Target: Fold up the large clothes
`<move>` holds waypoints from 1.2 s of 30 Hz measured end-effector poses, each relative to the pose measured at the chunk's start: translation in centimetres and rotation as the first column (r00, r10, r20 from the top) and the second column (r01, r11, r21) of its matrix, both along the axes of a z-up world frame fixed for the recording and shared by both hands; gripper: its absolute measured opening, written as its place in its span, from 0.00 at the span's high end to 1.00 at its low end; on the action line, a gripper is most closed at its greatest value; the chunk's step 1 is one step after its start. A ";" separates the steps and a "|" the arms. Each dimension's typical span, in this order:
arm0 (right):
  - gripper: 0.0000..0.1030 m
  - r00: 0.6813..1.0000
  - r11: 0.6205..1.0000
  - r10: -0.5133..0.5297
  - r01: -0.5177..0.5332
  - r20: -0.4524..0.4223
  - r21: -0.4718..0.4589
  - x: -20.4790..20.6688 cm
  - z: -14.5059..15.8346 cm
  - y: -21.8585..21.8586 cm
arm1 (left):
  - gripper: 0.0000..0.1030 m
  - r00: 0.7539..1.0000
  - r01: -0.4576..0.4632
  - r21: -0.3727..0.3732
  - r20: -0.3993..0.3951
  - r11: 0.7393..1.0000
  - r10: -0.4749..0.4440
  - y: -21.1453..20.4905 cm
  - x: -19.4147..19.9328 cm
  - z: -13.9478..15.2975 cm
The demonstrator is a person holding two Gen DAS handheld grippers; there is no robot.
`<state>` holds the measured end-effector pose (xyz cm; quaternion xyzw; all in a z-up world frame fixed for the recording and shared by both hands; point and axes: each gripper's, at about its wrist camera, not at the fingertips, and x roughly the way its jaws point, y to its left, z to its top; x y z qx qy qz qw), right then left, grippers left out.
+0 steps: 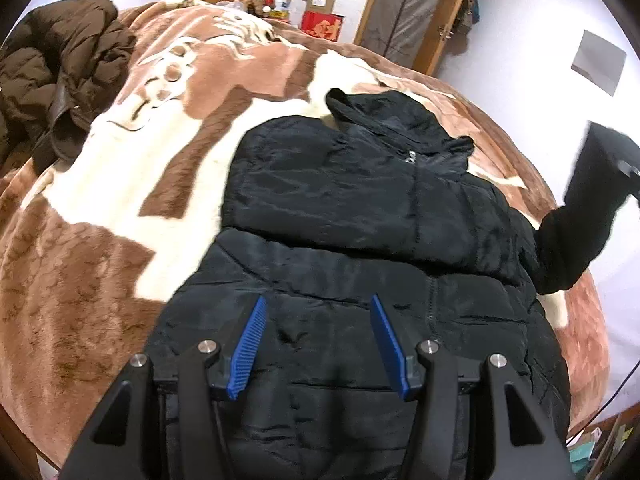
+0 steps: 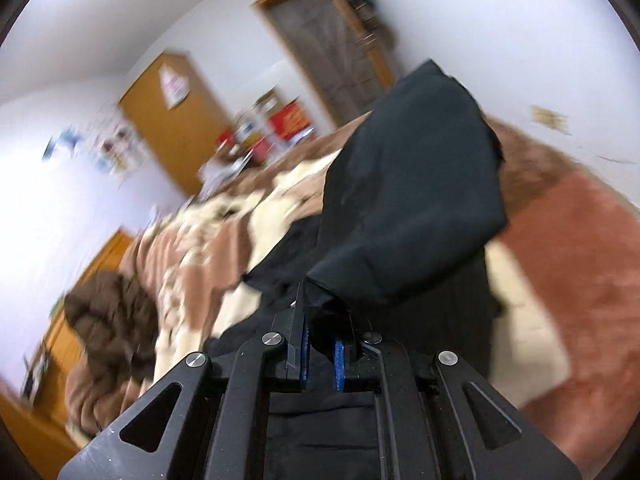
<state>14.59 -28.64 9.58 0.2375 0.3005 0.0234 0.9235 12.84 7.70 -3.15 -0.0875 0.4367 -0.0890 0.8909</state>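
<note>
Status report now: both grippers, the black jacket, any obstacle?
Left gripper open above black jacket. Right gripper shut on its sleeve, lifted. Brown coat lies apart, no obstacle.

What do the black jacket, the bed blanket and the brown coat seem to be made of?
Black jacket: smooth, slightly shiny synthetic shell, probably padded; stitched quilting lines puff between seams.
Bed blanket: plush fleece, matte; fuzzy brown-and-cream pile.
Brown coat: quilted puffer fabric, likely synthetic; puffy channels.

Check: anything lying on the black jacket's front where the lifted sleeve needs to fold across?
Nothing visible. The black jacket front is bare; the brown coat lies apart on the blanket. The right claw holds the sleeve.
</note>
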 end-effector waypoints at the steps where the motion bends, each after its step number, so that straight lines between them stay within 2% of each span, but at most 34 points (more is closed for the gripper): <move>1: 0.91 0.999 0.999 0.033 -0.033 -0.017 -0.006 0.6 -0.8 1.5 | 0.45 1.000 -0.007 -0.003 -0.001 1.000 0.007 0.5 0.0 -0.1; 7: 0.91 0.970 0.982 0.180 -0.188 -0.166 -0.031 6.2 -7.6 10.3 | 0.45 0.999 -0.040 -0.010 -0.012 0.999 0.040 3.0 0.2 -0.8; 10: 0.85 0.942 0.971 0.216 -0.235 -0.258 -0.043 8.1 -11.6 12.7 | 0.45 0.998 -0.054 -0.013 -0.012 0.998 0.054 4.1 0.4 -1.1; 11: 0.82 0.930 0.968 0.226 -0.248 -0.289 -0.041 8.7 -12.8 13.4 | 0.45 0.998 -0.057 -0.014 -0.012 0.998 0.057 4.4 0.4 -1.2; 13: 0.68 0.918 0.964 0.237 -0.262 -0.318 -0.040 8.9 -14.1 14.1 | 0.45 0.998 -0.058 -0.019 -0.017 0.998 0.057 4.7 0.6 -1.4; 14: 0.63 0.917 0.960 0.250 -0.277 -0.311 -0.044 8.7 -14.3 14.5 | 0.45 0.998 -0.057 -0.023 -0.017 0.998 0.056 4.8 0.7 -1.5; 15: 0.51 0.916 0.955 0.267 -0.293 -0.300 -0.044 8.5 -14.3 14.8 | 0.45 0.998 -0.056 -0.026 -0.016 0.998 0.055 4.9 0.8 -1.5; 16: 0.45 0.913 0.949 0.286 -0.312 -0.290 -0.046 8.4 -14.0 15.3 | 0.45 0.998 -0.055 -0.030 -0.015 0.998 0.054 4.9 1.0 -1.4; 18: 0.42 0.912 0.942 0.314 -0.334 -0.266 -0.032 7.7 -13.0 15.4 | 0.45 0.999 -0.051 -0.045 -0.007 0.998 0.050 4.8 1.3 -1.1; 21: 0.40 0.921 0.935 0.354 -0.352 -0.164 0.043 5.9 -10.7 13.6 | 0.45 0.999 -0.032 -0.083 0.003 0.996 0.032 4.1 2.3 -0.2; 23: 0.40 0.933 0.938 0.345 -0.340 -0.105 0.062 4.5 -9.5 12.0 | 0.45 1.000 -0.006 -0.118 0.009 0.993 0.008 3.1 3.3 0.5; 26: 0.40 0.969 0.971 0.238 -0.237 -0.061 0.026 2.7 -8.5 7.8 | 0.38 0.999 0.044 -0.156 0.022 0.987 -0.042 0.8 5.4 1.0; 29: 0.40 0.993 0.997 0.076 -0.076 -0.086 -0.005 1.8 -9.2 2.4 | 0.38 0.996 0.093 -0.160 0.010 0.983 -0.093 -2.3 8.4 0.9; 33: 0.40 0.979 0.994 -0.107 0.103 -0.173 -0.033 1.8 -11.9 -4.8 | 0.40 0.993 0.116 -0.151 -0.015 0.982 -0.119 -5.8 12.1 0.4; 36: 0.43 0.972 0.992 -0.125 0.119 -0.197 -0.044 3.3 -13.6 -6.4 | 0.40 0.986 0.164 -0.100 0.055 0.981 -0.159 -8.7 12.9 1.0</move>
